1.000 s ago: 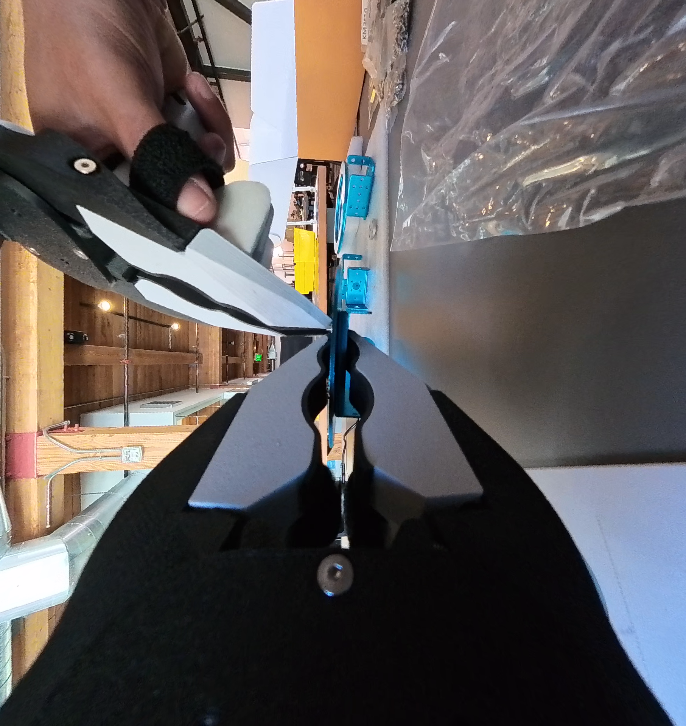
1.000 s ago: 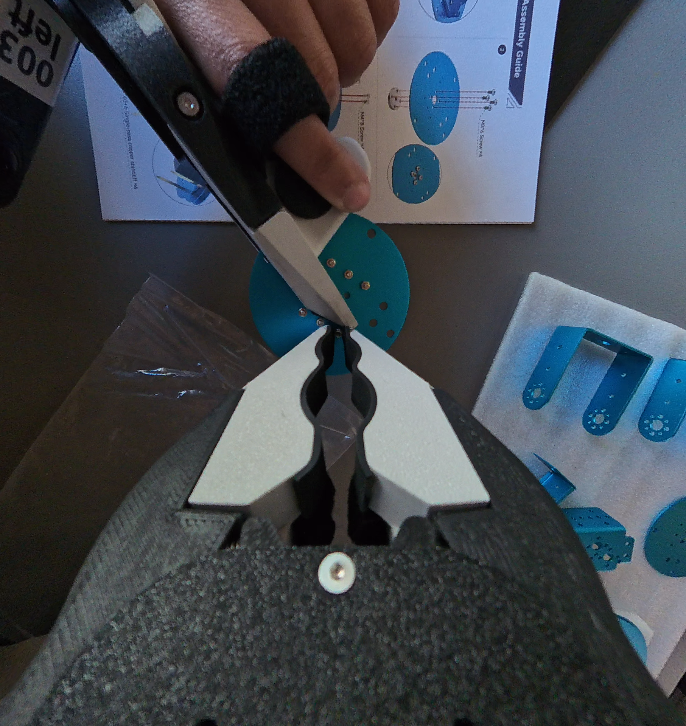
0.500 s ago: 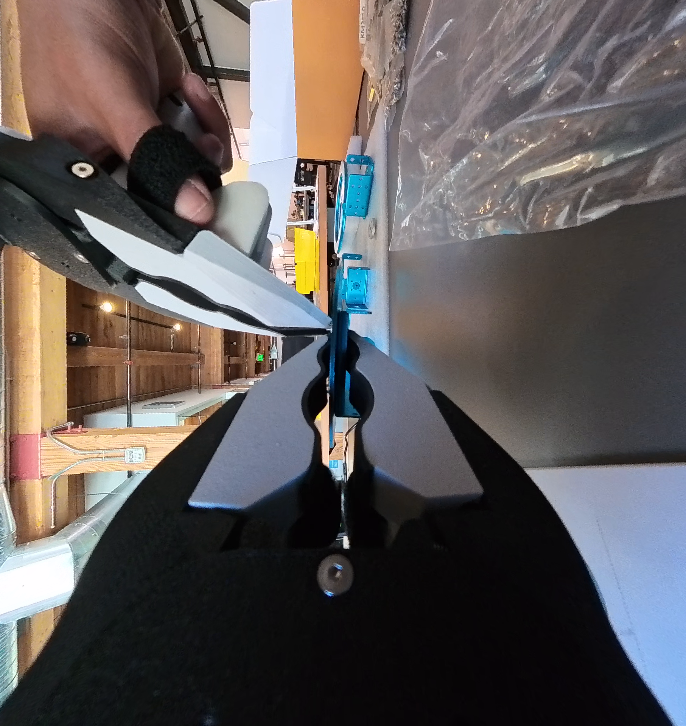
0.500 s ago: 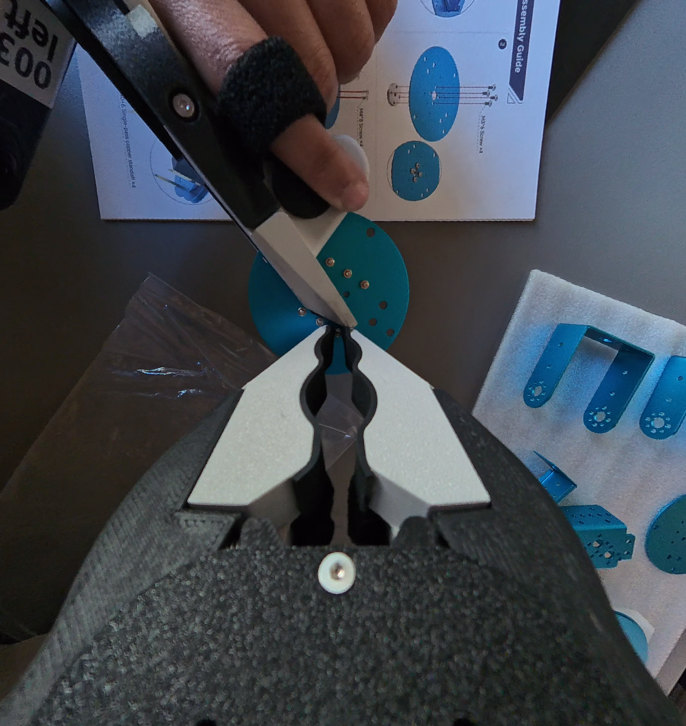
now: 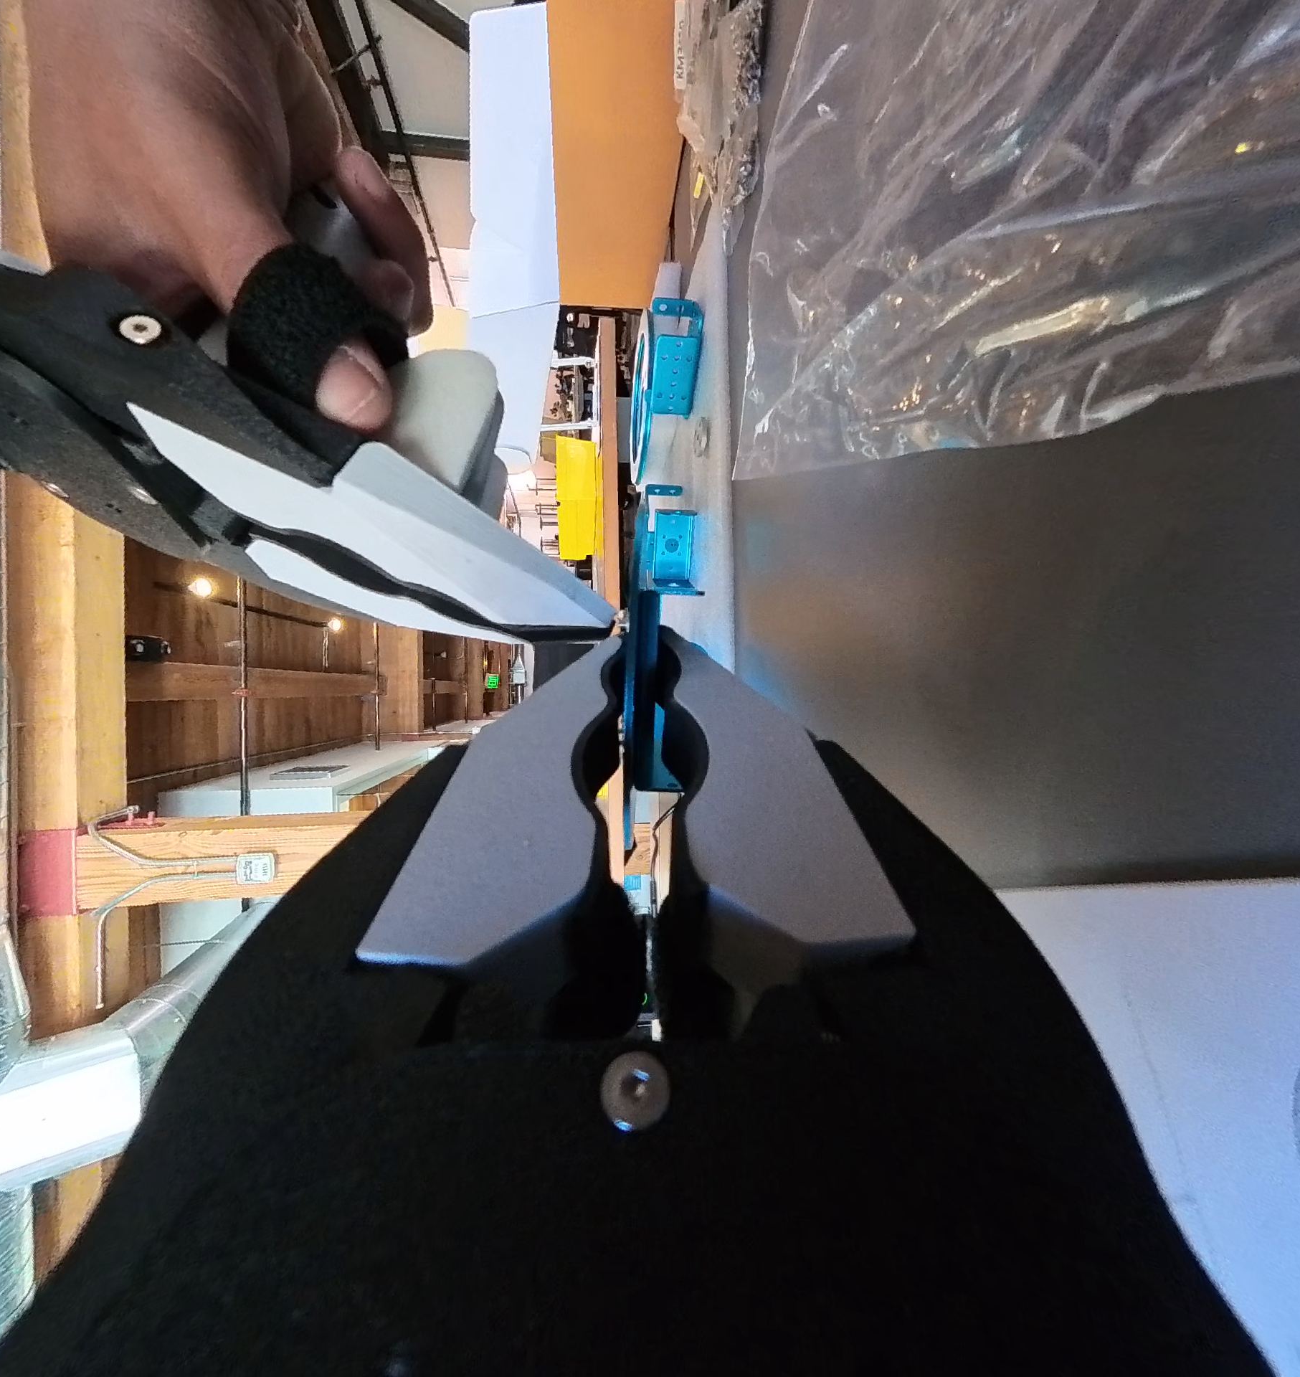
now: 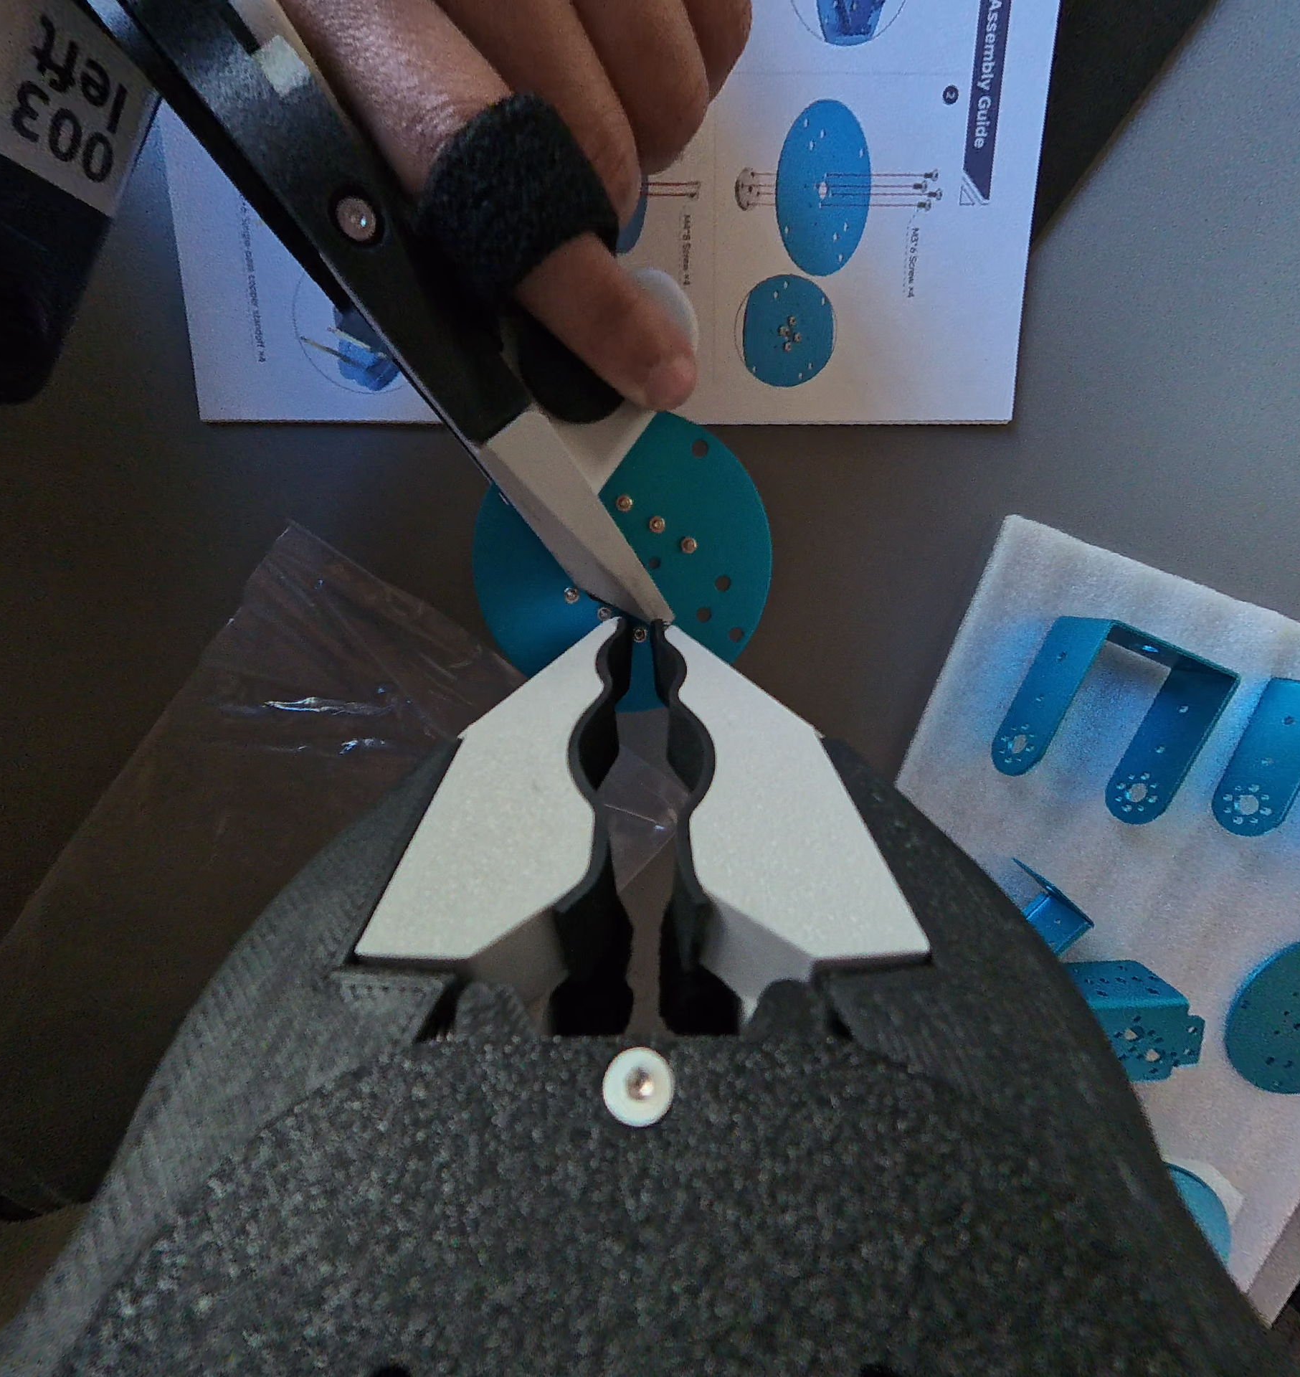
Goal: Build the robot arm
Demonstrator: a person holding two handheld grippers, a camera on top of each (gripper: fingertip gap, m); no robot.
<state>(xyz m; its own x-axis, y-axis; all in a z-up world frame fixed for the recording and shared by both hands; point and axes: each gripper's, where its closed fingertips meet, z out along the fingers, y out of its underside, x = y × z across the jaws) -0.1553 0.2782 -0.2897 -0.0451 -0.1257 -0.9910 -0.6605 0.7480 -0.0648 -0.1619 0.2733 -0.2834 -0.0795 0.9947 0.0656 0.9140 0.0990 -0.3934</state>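
A round teal metal disc (image 6: 699,521) with several holes and small brass screws is held above the grey table. My left gripper (image 5: 643,641) is shut on the disc (image 5: 641,708), which is edge-on in the left wrist view. In the right wrist view the left gripper (image 6: 654,617) reaches in from the upper left, held by a hand with a black finger strap. My right gripper (image 6: 639,632) points at the disc's face, jaws nearly closed on a small brass screw (image 6: 639,634) at the disc. The right gripper also shows in the left wrist view (image 5: 606,622), its tip touching the disc.
A printed instruction sheet (image 6: 855,223) lies behind the disc. A white foam tray (image 6: 1041,581) on the right carries blue brackets (image 6: 1108,693) and another disc. A clear plastic bag (image 6: 259,708) lies to the left and also shows in the left wrist view (image 5: 1041,223). Less than 4 cm separates the two grippers' tips.
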